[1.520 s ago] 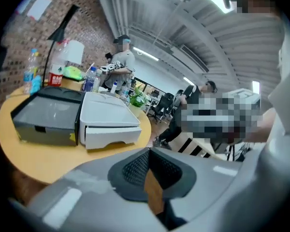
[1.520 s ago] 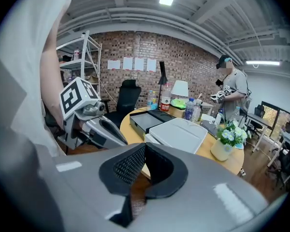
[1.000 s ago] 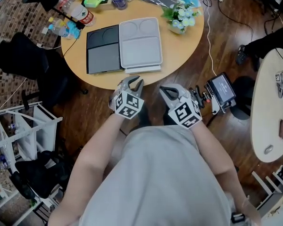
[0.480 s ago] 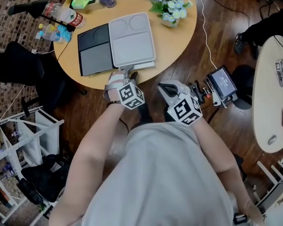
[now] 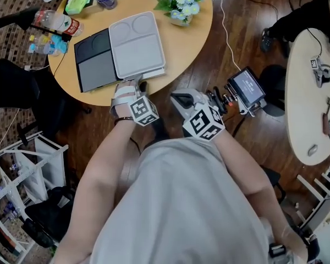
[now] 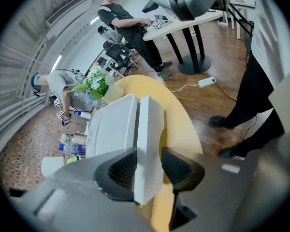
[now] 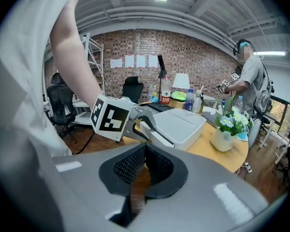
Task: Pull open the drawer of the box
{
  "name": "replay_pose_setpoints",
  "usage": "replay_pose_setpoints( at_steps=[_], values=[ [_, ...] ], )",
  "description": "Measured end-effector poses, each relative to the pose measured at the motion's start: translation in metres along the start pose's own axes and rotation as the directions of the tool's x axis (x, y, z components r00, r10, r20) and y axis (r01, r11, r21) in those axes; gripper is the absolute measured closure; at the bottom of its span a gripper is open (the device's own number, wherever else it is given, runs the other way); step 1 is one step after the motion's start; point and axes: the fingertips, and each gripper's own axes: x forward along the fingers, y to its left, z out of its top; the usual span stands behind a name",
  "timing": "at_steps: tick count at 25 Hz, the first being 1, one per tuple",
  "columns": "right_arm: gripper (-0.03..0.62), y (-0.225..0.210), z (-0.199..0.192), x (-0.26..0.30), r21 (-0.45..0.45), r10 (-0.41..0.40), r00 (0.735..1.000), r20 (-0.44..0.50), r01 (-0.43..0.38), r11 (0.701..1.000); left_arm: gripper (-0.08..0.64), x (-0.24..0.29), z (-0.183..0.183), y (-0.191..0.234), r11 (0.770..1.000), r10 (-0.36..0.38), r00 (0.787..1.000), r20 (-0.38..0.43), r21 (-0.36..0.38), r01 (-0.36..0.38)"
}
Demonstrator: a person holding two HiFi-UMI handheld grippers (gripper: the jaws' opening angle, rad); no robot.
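The white box (image 5: 136, 45) lies flat on the round wooden table (image 5: 192, 34), beside a dark grey tray (image 5: 93, 65). Its drawer front (image 5: 149, 75) faces the table's near edge. My left gripper (image 5: 133, 84) is at that edge. In the left gripper view the white drawer front (image 6: 150, 129) stands between the jaws of the left gripper (image 6: 147, 166). The jaws are opening, and a gap shows at the right pad. My right gripper (image 5: 179, 99) hangs off the table over the floor, shut on nothing (image 7: 144, 166). It looks at the box (image 7: 181, 122).
A vase of flowers (image 5: 179, 7) and bottles (image 5: 55, 21) stand at the table's far side. A screen device on a stand (image 5: 245, 87) is to the right, beyond it a second table (image 5: 313, 92). A black chair (image 5: 11, 84) and a white rack (image 5: 22, 164) are on the left.
My left gripper has moved forward from the floor side to the box's front edge, and its jaws now straddle the drawer front. The right gripper has stayed beside it, shut.
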Motion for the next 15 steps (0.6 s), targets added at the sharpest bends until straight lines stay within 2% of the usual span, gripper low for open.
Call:
replay_pose_setpoints(
  at_steps=[3,6,11,13,15],
  values=[
    [0.586,0.003,0.0,-0.004,-0.006,0.005,1.0,-0.002,-0.005,1.0,0.434,-0.005,0.003,0.003,1.0,0.008,1.0,-0.003,-0.03,-0.008],
    [0.586,0.005,0.002,-0.008,-0.009,0.013,1.0,0.0,-0.013,1.0,0.437,-0.009,0.006,0.0,0.999,-0.012,1.0,0.003,-0.043,0.012],
    [0.586,0.005,0.005,-0.007,-0.022,0.022,1.0,0.0,-0.022,1.0,0.442,-0.016,0.008,-0.012,0.998,-0.052,0.999,0.016,-0.018,0.052],
    [0.586,0.006,0.007,-0.006,-0.027,0.028,1.0,0.004,-0.028,0.999,0.43,-0.016,0.006,-0.016,0.998,-0.069,0.998,0.009,0.0,0.069],
    [0.586,0.006,0.008,-0.007,-0.031,0.03,1.0,0.007,-0.03,0.999,0.379,-0.014,0.004,-0.017,0.996,-0.09,0.996,-0.008,0.023,0.091]
  ],
)
